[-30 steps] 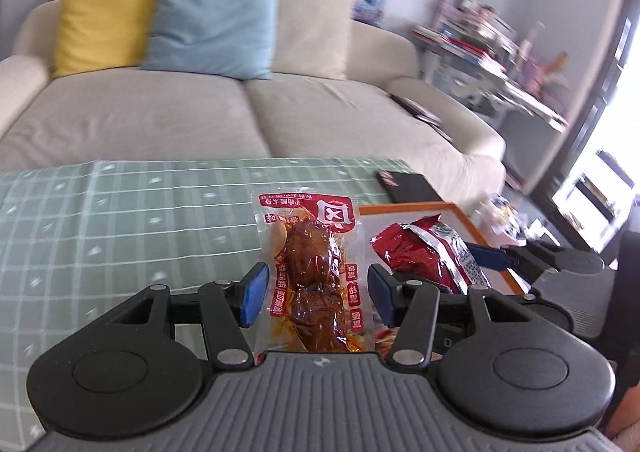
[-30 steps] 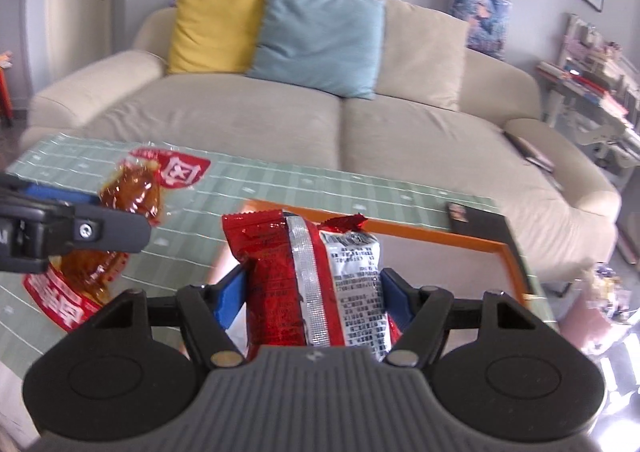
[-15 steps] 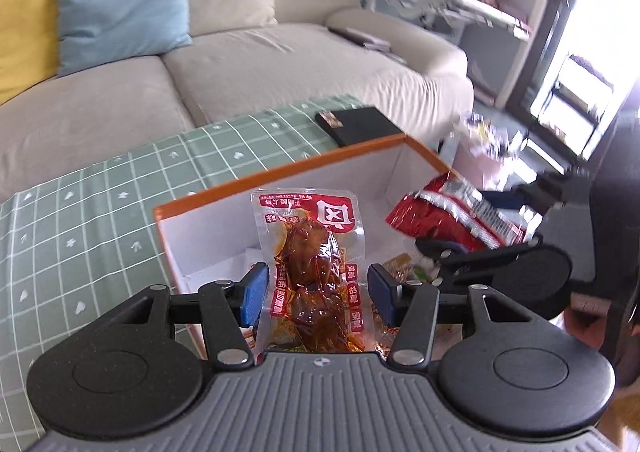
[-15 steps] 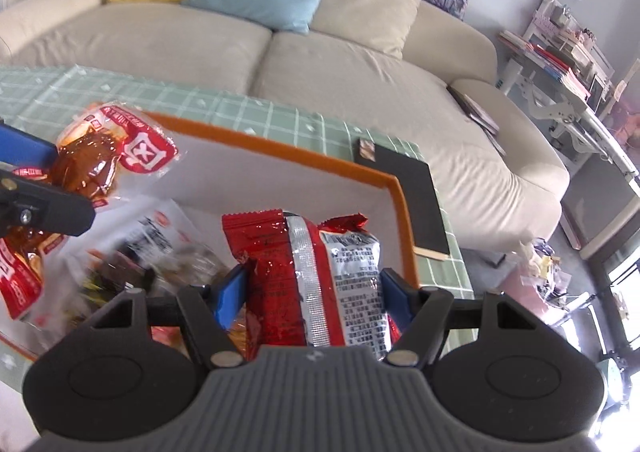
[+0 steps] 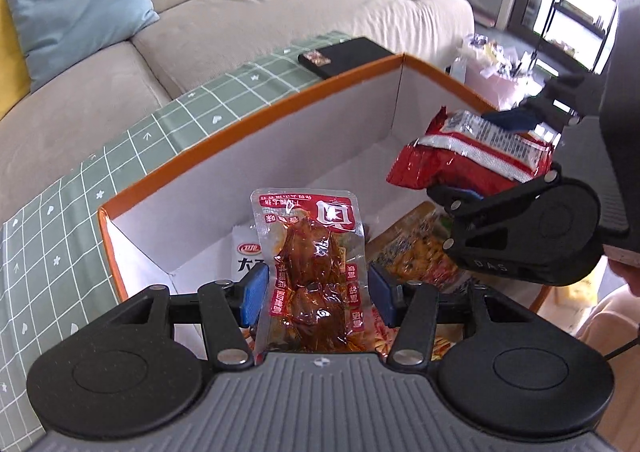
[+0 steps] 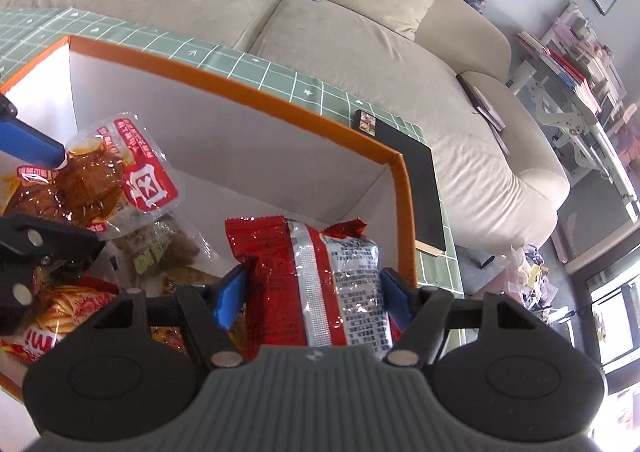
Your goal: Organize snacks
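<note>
Orange-rimmed, the box [image 5: 256,120] stood on a green checked cloth [image 5: 60,236]. Over the box's left part the left gripper [image 5: 316,292] pinched a clear pouch of brown meat [image 5: 316,264], whose lower end was hidden behind the gripper body. Over the box's right part the right gripper [image 6: 312,300] clamped a red foil packet [image 6: 316,276]. Loose snacks [image 6: 160,252] on the box floor were half covered and hard to identify.

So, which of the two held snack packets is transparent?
The braised meat packet between the left gripper's fingers: its brown contents show through clear film. The red packet in the right gripper is opaque foil.
</note>
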Motion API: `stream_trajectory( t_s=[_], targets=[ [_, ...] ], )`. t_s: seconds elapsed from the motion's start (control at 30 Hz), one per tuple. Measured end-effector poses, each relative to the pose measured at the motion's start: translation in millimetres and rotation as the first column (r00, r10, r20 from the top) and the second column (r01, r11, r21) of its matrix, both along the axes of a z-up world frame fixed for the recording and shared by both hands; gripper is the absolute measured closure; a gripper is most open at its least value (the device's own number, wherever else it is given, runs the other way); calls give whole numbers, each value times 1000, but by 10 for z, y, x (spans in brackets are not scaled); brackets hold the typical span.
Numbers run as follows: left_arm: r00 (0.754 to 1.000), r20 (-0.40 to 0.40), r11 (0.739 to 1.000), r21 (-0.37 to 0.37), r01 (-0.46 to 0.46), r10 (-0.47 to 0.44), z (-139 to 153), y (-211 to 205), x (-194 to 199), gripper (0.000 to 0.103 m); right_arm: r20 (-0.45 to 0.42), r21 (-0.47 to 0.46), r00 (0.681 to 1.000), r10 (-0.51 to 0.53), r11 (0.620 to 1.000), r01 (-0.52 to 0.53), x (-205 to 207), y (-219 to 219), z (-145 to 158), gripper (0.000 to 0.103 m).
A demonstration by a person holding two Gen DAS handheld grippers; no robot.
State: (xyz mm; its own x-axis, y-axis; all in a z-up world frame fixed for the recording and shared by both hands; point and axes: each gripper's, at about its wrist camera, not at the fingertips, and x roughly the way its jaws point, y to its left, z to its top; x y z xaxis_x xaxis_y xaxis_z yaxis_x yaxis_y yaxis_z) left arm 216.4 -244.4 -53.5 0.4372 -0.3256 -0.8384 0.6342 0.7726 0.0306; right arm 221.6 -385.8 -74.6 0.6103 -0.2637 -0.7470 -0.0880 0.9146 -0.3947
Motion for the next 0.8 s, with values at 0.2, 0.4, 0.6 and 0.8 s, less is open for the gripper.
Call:
stream_trajectory(
  t_s=[0.2, 0.4, 0.6, 0.8],
  targets=[
    [1000, -12, 999, 38, -10, 11, -28, -12, 8, 39, -15, -29, 1000, 9, 1000, -9, 32, 78, -47, 34],
    [1000, 12, 998, 56, 7, -7, -12, -20, -32, 40, -28, -37, 1000, -5, 999, 4, 38, 102, -51, 34],
    [999, 33, 999, 24, 28, -29, 114, 36, -89, 30, -38, -48, 999, -10, 999, 8, 22, 120, -23, 34],
    [997, 72, 1000, -14, 21, -20, 303, 126, -179, 25, -15, -73, 1000, -21, 997, 20, -16, 141, 95, 21]
  ],
)
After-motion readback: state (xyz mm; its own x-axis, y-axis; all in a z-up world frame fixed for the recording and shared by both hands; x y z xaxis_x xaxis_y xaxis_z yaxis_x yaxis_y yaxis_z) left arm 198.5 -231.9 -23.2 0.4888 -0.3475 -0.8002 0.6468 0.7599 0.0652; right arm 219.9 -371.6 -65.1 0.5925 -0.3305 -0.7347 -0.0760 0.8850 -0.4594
